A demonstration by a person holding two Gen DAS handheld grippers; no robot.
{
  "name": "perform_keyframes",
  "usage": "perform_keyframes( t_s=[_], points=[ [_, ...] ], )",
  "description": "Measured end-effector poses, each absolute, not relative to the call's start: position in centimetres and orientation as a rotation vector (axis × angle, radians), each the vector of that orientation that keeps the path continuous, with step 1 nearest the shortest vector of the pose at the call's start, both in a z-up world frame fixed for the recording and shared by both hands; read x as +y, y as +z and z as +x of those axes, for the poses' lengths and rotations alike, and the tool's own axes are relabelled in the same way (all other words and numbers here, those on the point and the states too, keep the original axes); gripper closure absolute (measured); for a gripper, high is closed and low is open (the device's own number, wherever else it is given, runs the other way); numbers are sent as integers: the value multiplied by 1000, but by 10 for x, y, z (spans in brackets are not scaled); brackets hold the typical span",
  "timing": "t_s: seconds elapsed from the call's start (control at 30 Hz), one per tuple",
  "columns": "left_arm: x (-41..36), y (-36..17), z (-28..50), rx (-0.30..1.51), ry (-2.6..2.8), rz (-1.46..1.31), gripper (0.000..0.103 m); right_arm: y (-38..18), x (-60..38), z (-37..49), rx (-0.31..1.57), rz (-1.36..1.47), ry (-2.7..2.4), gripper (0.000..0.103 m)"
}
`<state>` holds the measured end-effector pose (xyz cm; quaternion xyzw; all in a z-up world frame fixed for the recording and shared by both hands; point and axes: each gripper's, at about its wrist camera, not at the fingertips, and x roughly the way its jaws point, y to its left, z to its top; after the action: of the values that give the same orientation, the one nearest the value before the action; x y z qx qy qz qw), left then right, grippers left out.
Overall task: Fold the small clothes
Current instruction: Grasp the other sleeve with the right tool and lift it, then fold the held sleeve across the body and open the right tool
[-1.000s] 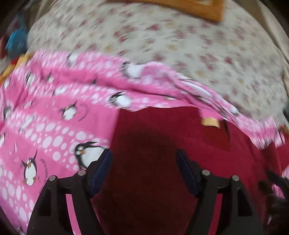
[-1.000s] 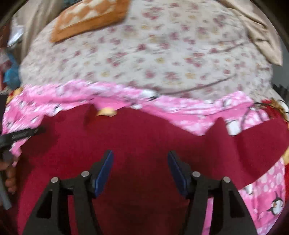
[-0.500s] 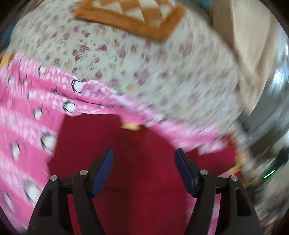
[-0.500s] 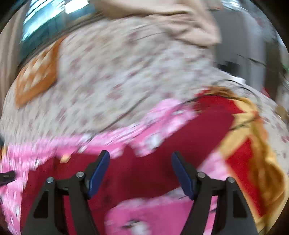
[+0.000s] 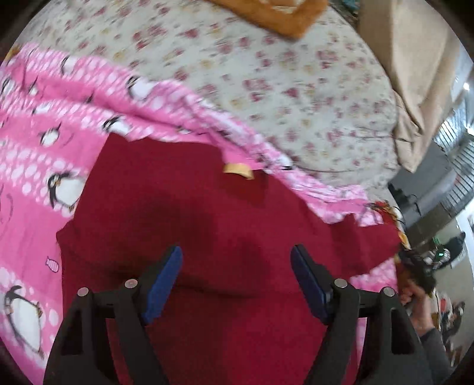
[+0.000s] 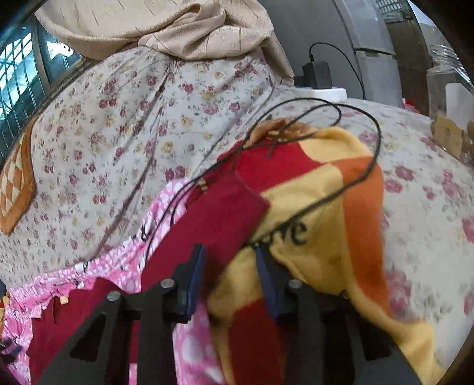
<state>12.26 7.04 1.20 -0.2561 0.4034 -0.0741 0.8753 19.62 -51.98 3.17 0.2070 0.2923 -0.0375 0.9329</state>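
A dark red small garment [image 5: 207, 225] lies spread flat on a pink penguin-print blanket [image 5: 38, 154]; a yellow neck label [image 5: 238, 170] shows at its far edge. My left gripper [image 5: 237, 275] is open and empty, low over the garment's middle. In the right wrist view the garment's right sleeve [image 6: 228, 213] reaches out over a yellow, orange and red blanket [image 6: 331, 207]. My right gripper [image 6: 231, 260] is open, its jaws either side of the sleeve's lower part, not closed on it.
The floral bed sheet [image 6: 124, 142] lies beyond the pink blanket [image 6: 118, 266]. A thin black cable [image 6: 349, 112] loops over the sleeve end and the yellow blanket. An orange checked cushion [image 5: 284, 14], a beige curtain [image 6: 166, 29] and a charger [image 6: 317, 74] are farther back.
My right gripper has swung right from the garment's middle to its right sleeve and its jaws stand a little narrower. My left gripper shifted right then settled over the garment's middle, still open.
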Motion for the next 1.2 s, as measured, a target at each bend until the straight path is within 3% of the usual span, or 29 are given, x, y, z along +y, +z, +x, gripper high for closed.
perform_keyframes(
  t_s=[0.1,0.27,0.47,0.8,0.83,0.97,1.2],
  points=[
    [77,-8,124,900,-142,-596,51,38,-517,201,587,387,-83,67],
    [69,7,120,862,-193,-583,51,42,-517,186,605,431,-132,66],
    [55,6,120,884,-224,-530,51,60,-516,190,554,297,-172,66],
    [58,4,126,884,-192,-534,51,45,-519,225,657,270,-40,65],
    [58,4,126,882,-191,-532,51,44,-518,225,654,282,-38,66],
    [61,9,123,855,-161,-518,51,51,-518,215,608,312,-100,86],
    [87,20,119,797,-70,-562,51,131,-422,172,422,308,142,92]
  ],
)
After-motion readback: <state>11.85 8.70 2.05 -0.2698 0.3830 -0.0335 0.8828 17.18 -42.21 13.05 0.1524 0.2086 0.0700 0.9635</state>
